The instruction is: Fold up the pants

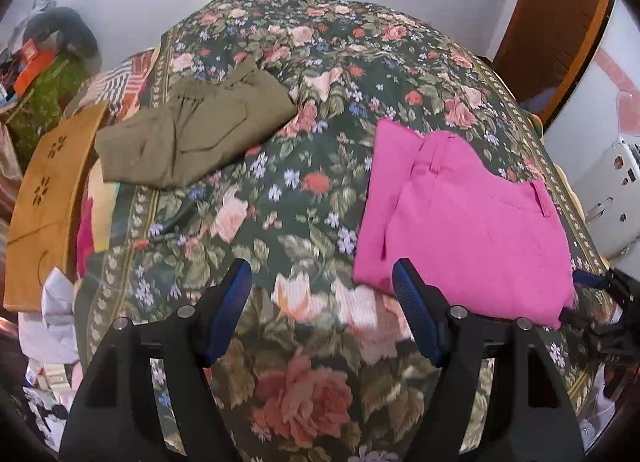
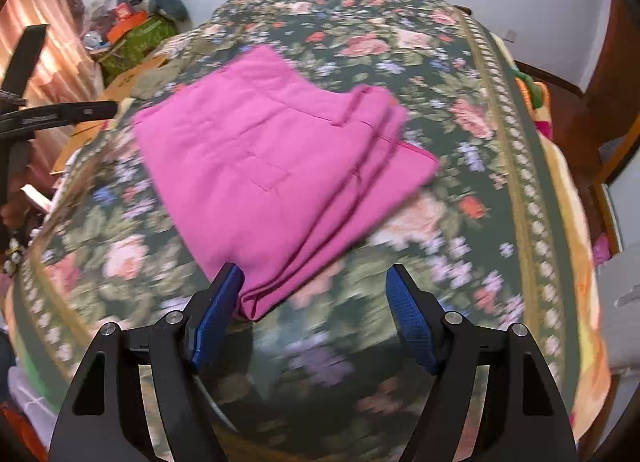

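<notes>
A: Item one, bottom of each frame?
B: Left gripper (image 1: 322, 302), jaws wide, nothing between them. Right gripper (image 2: 314, 298), wide too, empty; its left pad sits just beside the pink pants' near corner.
A: Pink pants (image 2: 276, 165)?
B: Centre of the right view, folded into a flat stack on the floral bed (image 1: 304, 394). Seemingly done.
A: Farther?
B: Olive pants (image 1: 192, 133), upper left of the left view, folded, a little rumpled. Brown cloth (image 1: 44, 197) at the left edge; clutter beyond. Nothing blocks.
</notes>
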Demonstrator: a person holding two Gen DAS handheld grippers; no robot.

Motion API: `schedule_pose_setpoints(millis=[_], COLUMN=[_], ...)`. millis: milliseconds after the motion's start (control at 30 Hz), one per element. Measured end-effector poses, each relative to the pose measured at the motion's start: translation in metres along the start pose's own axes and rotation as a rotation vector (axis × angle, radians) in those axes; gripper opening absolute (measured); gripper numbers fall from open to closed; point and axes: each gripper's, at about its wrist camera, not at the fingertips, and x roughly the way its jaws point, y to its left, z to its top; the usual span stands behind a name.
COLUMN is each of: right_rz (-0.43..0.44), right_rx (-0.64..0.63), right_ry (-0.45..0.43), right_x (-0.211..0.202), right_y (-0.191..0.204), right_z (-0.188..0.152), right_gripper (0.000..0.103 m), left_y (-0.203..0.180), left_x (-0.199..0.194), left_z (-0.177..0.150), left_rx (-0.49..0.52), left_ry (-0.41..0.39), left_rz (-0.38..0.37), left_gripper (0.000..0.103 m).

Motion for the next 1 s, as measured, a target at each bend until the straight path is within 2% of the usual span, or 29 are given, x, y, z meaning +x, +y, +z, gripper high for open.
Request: schedule_pose_setpoints(millis=[133, 200, 267, 500, 600, 633, 667, 700, 767, 833, 1000], right_rz=[-0.058, -0.113, -0.134, -0.061, -0.041, -0.035, -0.03, -0.025, -0.006, 0.013, -0.004], right_rx=[0.027, 0.033, 0.059, 0.065, 0.053, 0.051, 0.048, 0.042, 0.049, 0.065, 0.03], right_ry=[-0.012, -0.016, -0.012, -0.132, -0.144, -0.144, -0.143, -0.137, -0.129, -0.12, -0.122], right_x=[0.004, 0.006, 0.008, -0.017, -0.004, 0.003, 0.009, 0.018, 0.031, 0.043, 0.059], right_y=[-0.028, -0.04, -0.054, -0.06, -0.057, -0.057, -0.057, -0.056, -0.058, -0.06, -0.059], right_z=[0.014, 0.022, 0.031, 0.064, 0.084, 0.09, 0.094, 0.101, 0.11, 0.116, 0.118], right_gripper=[0.071, 0.058, 0.053, 0.053, 0.053, 0.053, 0.053, 0.045, 0.029, 0.024, 0.022], left_y=[-0.014, -0.022, -0.029, -0.057, -0.073, -0.078, -0.081, -0.088, -0.095, -0.099, -0.096], left_x=[0.009, 0.015, 0.019, 0.034, 0.046, 0.05, 0.052, 0.058, 0.067, 0.078, 0.103], left_z=[0.007, 0.012, 0.019, 0.054, 0.068, 0.071, 0.072, 0.074, 0.075, 0.076, 0.075], left_rx=[0.049, 0.073, 0.093, 0.137, 0.159, 0.171, 0.18, 0.2, 0.221, 0.223, 0.21], left_ry=[0.0, -0.001, -0.008, -0.032, -0.028, -0.029, -0.028, -0.025, -0.01, 0.011, 0.021], left_rz=[0.011, 0.015, 0.013, -0.056, -0.082, -0.093, -0.097, -0.103, -0.103, -0.114, -0.063], left_gripper=[0.074, 0.074, 0.074, 0.074, 0.073, 0.07, 0.063, 0.057, 0.032, 0.023, 0.023])
